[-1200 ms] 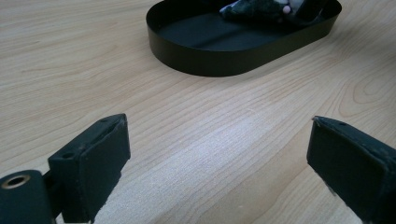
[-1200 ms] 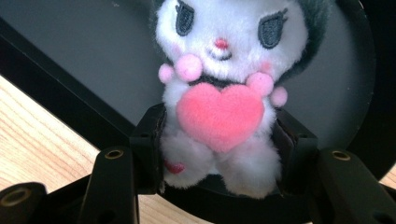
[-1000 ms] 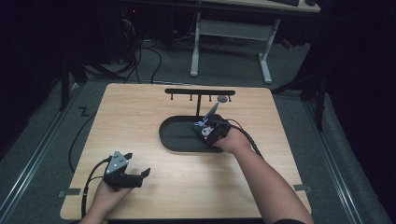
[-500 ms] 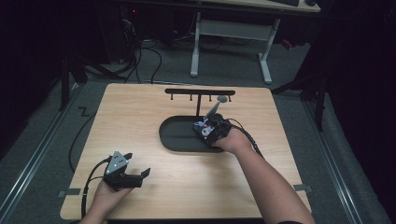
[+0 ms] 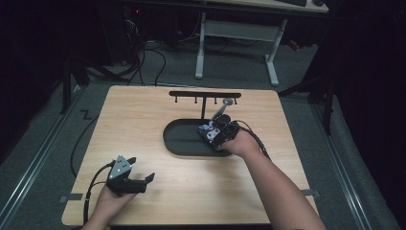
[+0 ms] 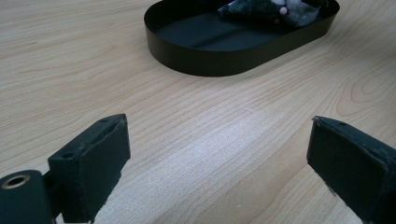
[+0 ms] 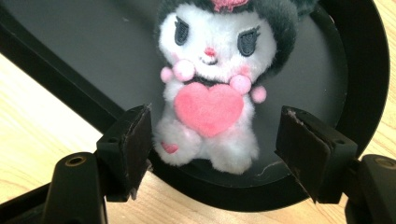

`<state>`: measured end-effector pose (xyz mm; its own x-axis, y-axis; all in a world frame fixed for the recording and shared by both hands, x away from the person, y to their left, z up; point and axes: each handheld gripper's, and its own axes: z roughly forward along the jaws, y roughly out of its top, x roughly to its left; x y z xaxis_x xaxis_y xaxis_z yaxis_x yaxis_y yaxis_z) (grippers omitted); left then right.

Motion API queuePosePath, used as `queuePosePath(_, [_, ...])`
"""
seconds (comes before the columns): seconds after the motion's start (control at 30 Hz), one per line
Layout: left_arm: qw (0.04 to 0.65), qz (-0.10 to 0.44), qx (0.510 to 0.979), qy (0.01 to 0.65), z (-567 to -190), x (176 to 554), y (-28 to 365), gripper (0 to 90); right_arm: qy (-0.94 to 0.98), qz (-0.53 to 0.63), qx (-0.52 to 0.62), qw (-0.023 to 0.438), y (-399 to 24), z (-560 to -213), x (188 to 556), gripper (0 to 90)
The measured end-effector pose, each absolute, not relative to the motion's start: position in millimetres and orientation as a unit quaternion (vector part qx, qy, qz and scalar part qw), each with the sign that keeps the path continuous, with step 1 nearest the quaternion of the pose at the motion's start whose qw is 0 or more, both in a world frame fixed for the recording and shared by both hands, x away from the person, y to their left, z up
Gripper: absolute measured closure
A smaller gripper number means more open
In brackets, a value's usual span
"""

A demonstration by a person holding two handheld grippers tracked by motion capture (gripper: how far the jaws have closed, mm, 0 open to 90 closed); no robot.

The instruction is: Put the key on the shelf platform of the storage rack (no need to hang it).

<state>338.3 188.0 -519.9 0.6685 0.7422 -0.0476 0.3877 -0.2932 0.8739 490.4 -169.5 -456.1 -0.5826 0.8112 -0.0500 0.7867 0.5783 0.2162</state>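
A small plush toy (image 7: 210,93), white with a dark hood and a pink heart on its chest, lies in the right end of a black oval tray (image 5: 182,139). My right gripper (image 7: 215,123) hangs just over it, also seen in the high view (image 5: 218,132). Its jaws have just been opening and now stand apart on either side of the plush, with the pads clear of the fur. My left gripper (image 5: 146,182) rests open near the table's front left, nothing between its jaws (image 6: 217,135). From there the tray (image 6: 224,60) and plush (image 6: 266,9) lie ahead.
A black rack with several hooks (image 5: 205,94) stands behind the tray, with a grey item (image 5: 229,101) hanging at its right end. Bare wood spreads around the left gripper. Desk legs and cables lie on the floor beyond the far edge.
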Motion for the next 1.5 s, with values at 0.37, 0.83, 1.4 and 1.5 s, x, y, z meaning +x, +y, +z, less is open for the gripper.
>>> queuePosePath(0.37, [0.471,0.189,0.784,0.358,-520,338,186,6.7,0.883,0.093,0.453,0.074,-174,-444,476,26.7])
queuePosePath(0.83, [0.466,0.185,0.788,0.358,-521,338,185,6.7,0.88,0.104,0.456,0.081,-196,-442,455,27.8])
queuePosePath(1.4, [0.465,0.189,0.787,0.359,-521,338,185,6.7,0.878,0.123,0.455,0.086,-216,-445,418,27.5])
queuePosePath(1.5, [0.466,0.189,0.785,0.362,-521,339,187,6.7,0.874,0.136,0.458,0.084,-224,-447,412,26.7])
